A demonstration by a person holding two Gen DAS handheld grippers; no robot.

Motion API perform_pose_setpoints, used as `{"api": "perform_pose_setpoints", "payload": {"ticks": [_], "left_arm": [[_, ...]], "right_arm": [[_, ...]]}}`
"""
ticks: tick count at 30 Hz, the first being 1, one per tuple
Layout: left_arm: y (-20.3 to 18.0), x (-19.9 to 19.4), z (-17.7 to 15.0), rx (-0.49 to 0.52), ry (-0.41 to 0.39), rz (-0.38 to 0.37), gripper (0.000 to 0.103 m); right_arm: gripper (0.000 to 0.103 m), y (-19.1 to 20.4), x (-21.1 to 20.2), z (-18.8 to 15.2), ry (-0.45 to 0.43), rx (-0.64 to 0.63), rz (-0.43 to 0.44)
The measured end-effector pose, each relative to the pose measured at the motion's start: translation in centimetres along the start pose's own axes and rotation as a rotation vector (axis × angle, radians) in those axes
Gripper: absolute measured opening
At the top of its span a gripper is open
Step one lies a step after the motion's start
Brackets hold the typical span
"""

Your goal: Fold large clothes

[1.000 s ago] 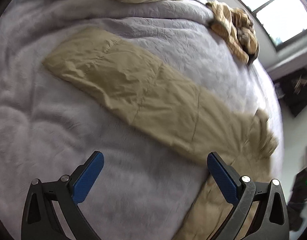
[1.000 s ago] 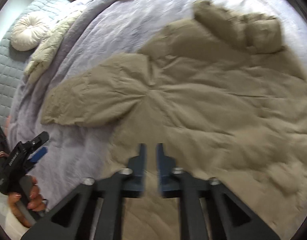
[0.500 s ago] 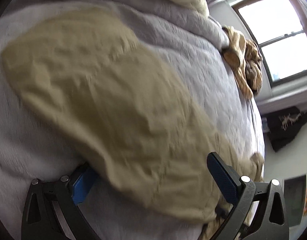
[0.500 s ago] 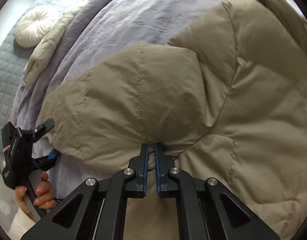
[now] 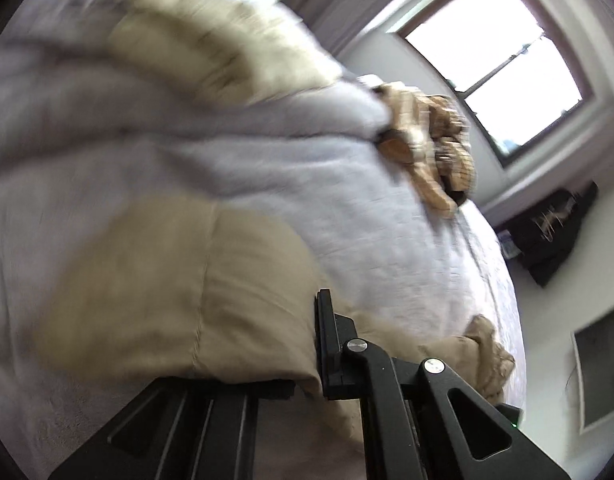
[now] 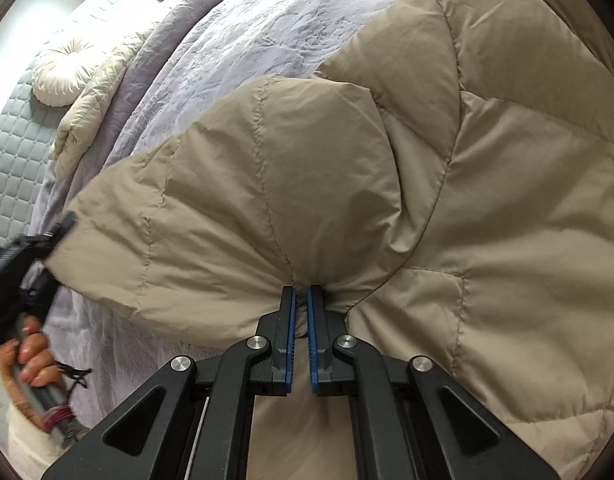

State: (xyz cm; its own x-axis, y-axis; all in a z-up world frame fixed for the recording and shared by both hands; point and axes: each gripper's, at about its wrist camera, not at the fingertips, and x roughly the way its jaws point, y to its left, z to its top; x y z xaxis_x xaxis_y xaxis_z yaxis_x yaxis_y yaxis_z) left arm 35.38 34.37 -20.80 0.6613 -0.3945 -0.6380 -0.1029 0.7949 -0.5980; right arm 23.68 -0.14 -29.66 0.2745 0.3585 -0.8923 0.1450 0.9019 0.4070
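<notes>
Lying spread over the lavender quilted bedspread (image 6: pixel 243 32), the beige quilted puffer jacket (image 6: pixel 487 200) was pinched at a seam by the right claw (image 6: pixel 301 300), its blue-padded fingers (image 6: pixel 291 320) nearly together on a fold of fabric. The sleeve end (image 5: pixel 179 292) was clamped in the left claw (image 5: pixel 315 344), gripped from below by a bare hand (image 6: pixel 27 356) at the bed's edge. No writing could be read. Open bedspread remained beyond the jacket toward a round cream cushion (image 6: pixel 61 76).

Bed with lavender quilt (image 6: pixel 243 36); on it tan puffer jacket (image 6: pixel 487 184), cream comforter (image 6: pixel 95 92), round cushion (image 6: pixel 61 76), brown bundle (image 5: pixel 431 140)
</notes>
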Motion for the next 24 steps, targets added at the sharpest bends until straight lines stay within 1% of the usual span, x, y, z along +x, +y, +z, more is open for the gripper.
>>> {"api": "perform_pose_setpoints", "payload": {"ticks": [1,4,7,9,11,12,13,15,16,18,20,21,22,24], "left_arm": [[-2.2,-0.4,0.4,0.041,-0.017,-0.021,0.009],[-7.2,-2.3,0.6,0.146,-0.053,-0.069,0.009],[-13.3,-3.5,0.1,0.258,-0.06,-0.128,0.009],[-17.7,-3.3,-1.0,0.331,-0.031,-0.181,0.009],[-21.3,-2.8,-2.8,0.39,0.016,-0.228,0.009],[-23.8,-1.9,-4.1,0.435,0.038,-0.245,0.009],[-25.5,-1.4,-5.3,0.473,0.055,-0.251,0.009],[-30.2,0.6,-8.7,0.566,0.116,-0.269,0.009],[-31.6,1.4,-10.3,0.603,0.146,-0.276,0.009],[-34.2,3.6,-14.5,0.693,0.21,-0.261,0.01],[-36.2,6.3,-19.0,0.772,0.284,-0.209,0.01],[-37.0,7.6,-20.7,0.807,0.312,-0.177,0.01],[-37.8,8.8,-22.5,0.842,0.333,-0.141,0.01],[-37.9,9.9,-25.3,0.896,0.36,-0.092,0.01]], "right_arm": [[0.004,0.0,0.0,-0.1,-0.004,0.005,0.006],[0.004,-0.6,-0.4,-0.2,-0.005,0.03,0.041],[0.005,-1.1,-1.6,-0.2,-0.001,0.059,0.09],[0.005,-2.1,-3.5,-0.5,-0.016,0.07,0.116],[0.005,-3.5,-6.1,-0.8,-0.042,0.086,0.134],[0.005,-4.6,-7.6,-1.1,-0.059,0.098,0.146],[0.005,-5.3,-8.6,-1.3,-0.071,0.105,0.145],[0.005,-8.2,-11.8,-2.0,-0.11,0.123,0.123],[0.005,-9.8,-13.4,-2.4,-0.129,0.133,0.107],[0.005,-12.3,-15.8,-2.9,-0.157,0.158,0.076],[0.005,-16.0,-18.6,-4.0,-0.186,0.2,0.035],[0.005,-17.1,-19.7,-4.5,-0.198,0.218,0.018],[0.007,-18.6,-20.9,-5.0,-0.211,0.236,-0.003],[0.007,-21.9,-23.3,-6.3,-0.236,0.276,-0.047]]}}
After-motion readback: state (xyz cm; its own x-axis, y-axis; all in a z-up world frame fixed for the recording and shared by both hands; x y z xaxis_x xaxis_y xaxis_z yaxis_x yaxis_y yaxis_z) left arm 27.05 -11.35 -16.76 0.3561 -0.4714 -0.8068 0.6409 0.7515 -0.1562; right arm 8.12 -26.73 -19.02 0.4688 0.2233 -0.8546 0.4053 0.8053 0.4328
